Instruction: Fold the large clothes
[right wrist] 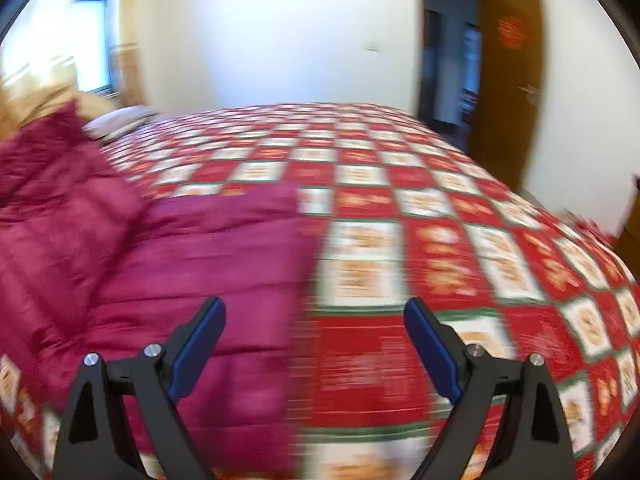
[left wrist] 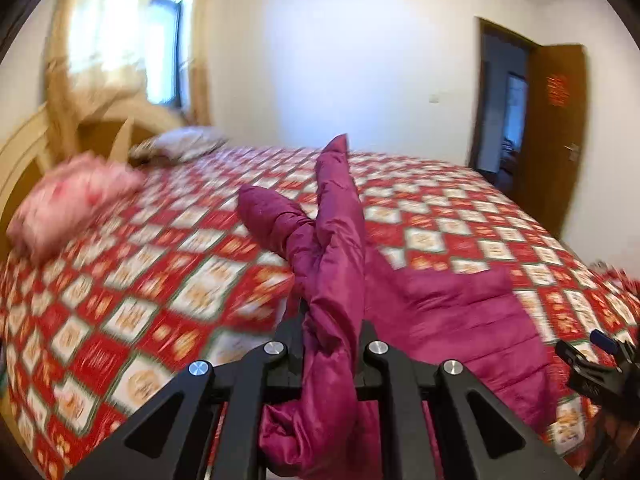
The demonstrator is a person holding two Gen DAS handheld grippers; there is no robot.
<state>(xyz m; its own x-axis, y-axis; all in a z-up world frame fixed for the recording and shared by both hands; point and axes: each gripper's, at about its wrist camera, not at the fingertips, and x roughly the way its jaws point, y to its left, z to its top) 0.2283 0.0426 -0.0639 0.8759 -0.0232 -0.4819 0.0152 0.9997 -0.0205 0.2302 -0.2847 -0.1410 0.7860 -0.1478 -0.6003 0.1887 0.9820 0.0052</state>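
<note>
the magenta padded coat (left wrist: pixel 452 312) lies on the near part of a bed covered by a red, white and green checked quilt (left wrist: pixel 168 280), its quilted body spread flat toward the near edge. in the right wrist view the coat's body (right wrist: pixel 200 264) ends in a fairly straight vertical edge about mid-picture, and to the right of that edge the quilt (right wrist: pixel 460 248) runs bare all the way to the far and right sides of the bed. beyond the coat, toward the far wall, the quilt is likewise bare. a pink pillow (left wrist: pixel 68 204) and a pale pillow (left wrist: pixel 180 144) sit at the headboard end on the left; a brown door (left wrist: pixel 556 132) stands ajar at the far right corner.

the left gripper (left wrist: pixel 332 340) is pressed together on a bunched fold of the coat, likely a sleeve, which rises from the jaws as a long narrow strip pointing away toward the far wall. a second padded lobe branches off it to the left. a loose end hangs below the jaws.

the right gripper (right wrist: pixel 316 344) stands spread wide with nothing between its blue pads (right wrist: pixel 200 348), hovering over the coat's right edge. both views are blurred.
</note>
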